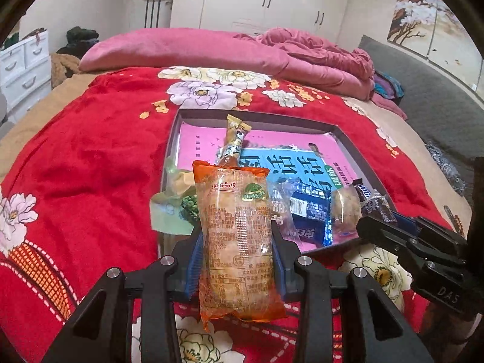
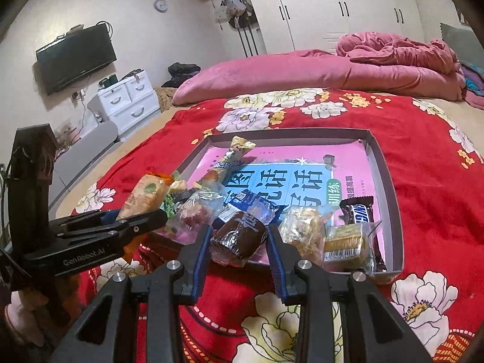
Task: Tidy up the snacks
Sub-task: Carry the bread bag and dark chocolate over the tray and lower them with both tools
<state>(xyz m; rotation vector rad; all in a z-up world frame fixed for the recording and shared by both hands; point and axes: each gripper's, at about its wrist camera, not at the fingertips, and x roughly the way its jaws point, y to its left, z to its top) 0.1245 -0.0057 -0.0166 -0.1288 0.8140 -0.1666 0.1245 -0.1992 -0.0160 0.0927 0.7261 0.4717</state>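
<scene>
The left gripper (image 1: pixel 237 260) pinches an orange-wrapped pastry (image 1: pixel 237 242) between its blue-padded fingers (image 1: pixel 193 260), the packet standing lengthwise along them over the near left corner of a shallow tray (image 1: pixel 348 139). The right gripper (image 2: pixel 239 248) has its fingers (image 2: pixel 199 257) closed on a dark brown cake in a clear wrapper (image 2: pixel 239 239), held over the tray's near edge.

The tray lies on a red flowered blanket (image 1: pixel 90 166) spread over the bed, and a pink and blue booklet (image 2: pixel 302 178) lines its bottom. Most of the snacks crowd along the tray's near edge: a dark blue packet (image 2: pixel 251 204), a clear bag with reddish sweets (image 2: pixel 196 211), a pale crumbly cake in clear wrap (image 2: pixel 302 227), a yellowish cake with a barcode label (image 2: pixel 345 245) and a brown chocolate bar (image 2: pixel 360 214) near the right corner. A slim gold and silver stick snack (image 1: pixel 234 140) slants up from the left side, its far end raised above the booklet. A pale green packet (image 1: pixel 169 208) hangs over the tray's left edge, with a bag of green peas (image 1: pixel 189 208) just beside it.

At the far edge of the bed lies a pink pillow (image 1: pixel 181 48), with a rumpled pink quilt (image 1: pixel 317 54) toward the far right corner.
</scene>
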